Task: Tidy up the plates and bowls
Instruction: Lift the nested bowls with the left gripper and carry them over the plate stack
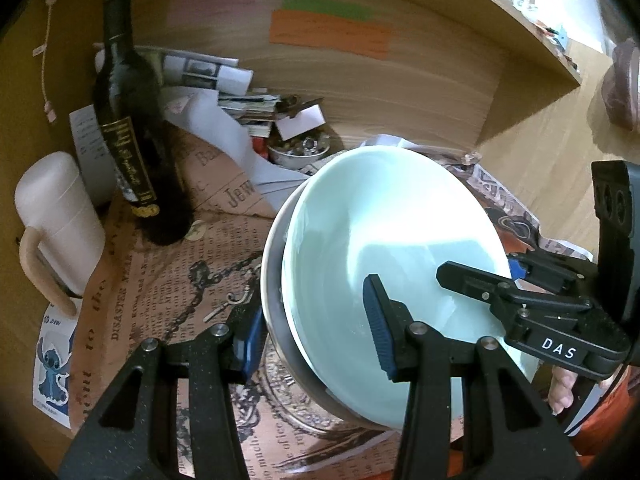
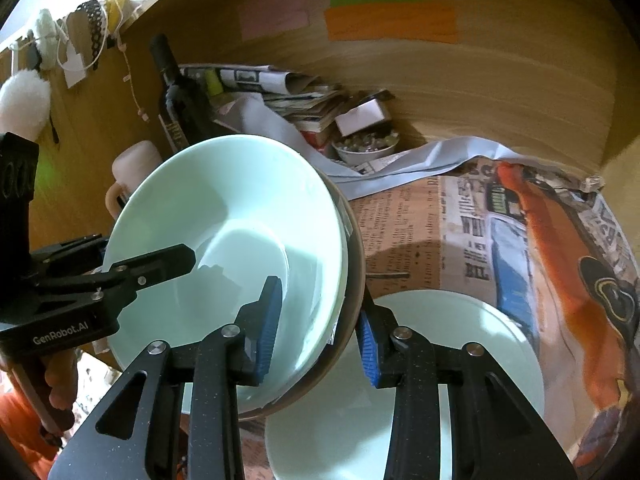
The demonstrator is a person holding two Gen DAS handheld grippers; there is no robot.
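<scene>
Held item: pale green bowl (image 1: 384,248), nested in a grey-rimmed outer bowl (image 1: 269,300), tilted, lifted off the bench (image 1: 532,168).
Left claw (image 1: 314,338): clamped across the near-left rim of the stacked pair, one pad inside, one outside.
Right claw (image 2: 320,330): clamped across the opposite rim in the same manner; also seen from the left wrist, stamped "DAS" (image 1: 558,347). Left claw's body in the right view stamped "GenRobot.AI" (image 2: 60,334).
Beneath, right view only: pale green plate (image 2: 460,360) lying flat on newsprint-patterned paper (image 2: 400,220).
Surroundings, behind the bowls: dark wine bottle (image 1: 128,120) upright, gold script label not legible; cream lidded mug (image 1: 56,220) with handle, near the bottle; small dish of odds and ends (image 1: 298,150); heap of folded papers (image 1: 240,96); grey cloth (image 2: 400,168).
Back wall of wooden alcove: orange sticky strip (image 1: 330,34), green strip (image 1: 328,6) above it, writing unreadable; pink strip (image 2: 274,20) clearer in right view.
Left view only: cartoon sticker card (image 1: 54,364) at bench edge.
Right view only: white pompom (image 2: 24,104) and hanging tags (image 2: 76,60) on the side panel.
Legible print on paper: "DISASTER".
</scene>
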